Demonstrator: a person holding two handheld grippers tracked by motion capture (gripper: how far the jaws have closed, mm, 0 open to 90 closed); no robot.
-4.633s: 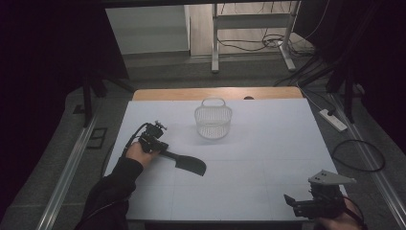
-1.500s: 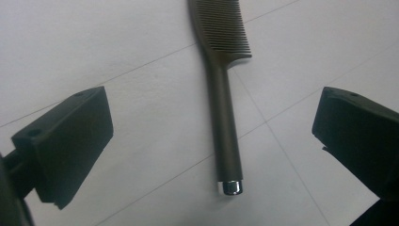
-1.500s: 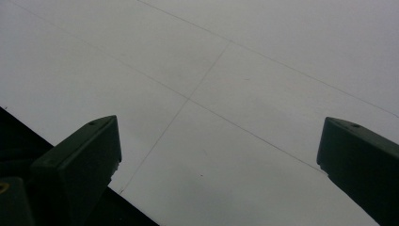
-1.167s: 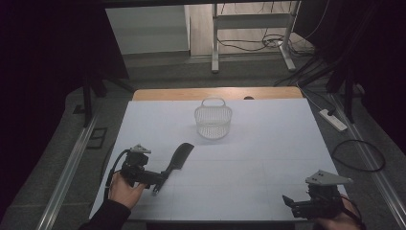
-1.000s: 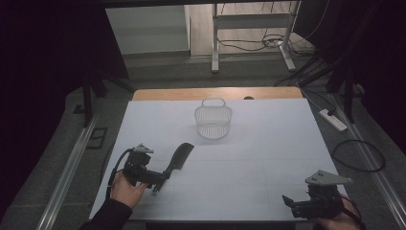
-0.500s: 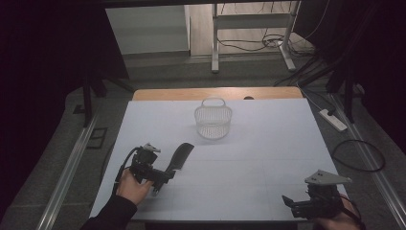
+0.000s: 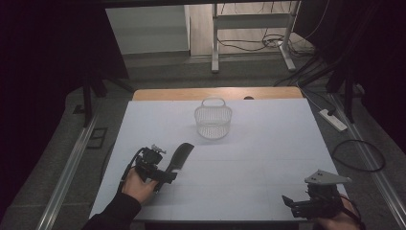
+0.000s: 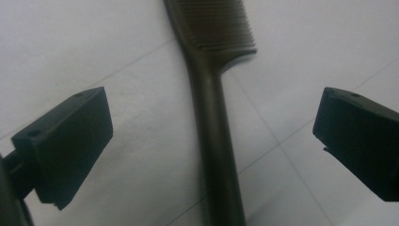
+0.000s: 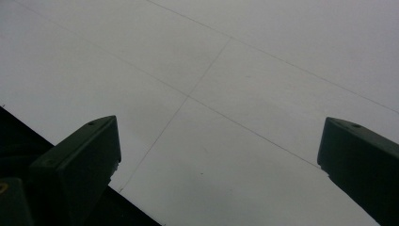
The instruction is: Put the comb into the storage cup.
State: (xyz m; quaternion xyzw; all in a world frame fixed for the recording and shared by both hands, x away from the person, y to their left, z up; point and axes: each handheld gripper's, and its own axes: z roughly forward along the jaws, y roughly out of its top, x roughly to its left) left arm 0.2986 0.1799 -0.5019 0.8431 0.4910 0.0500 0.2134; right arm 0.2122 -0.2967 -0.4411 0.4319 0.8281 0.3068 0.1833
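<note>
Left claw: I see it wide open, astride the comb handle, gripping nothing.
Right claw: wide open, empty.
Progress: comb still on tabletop; grasp and lift remain.

High view overhead, tong cameras close
</note>
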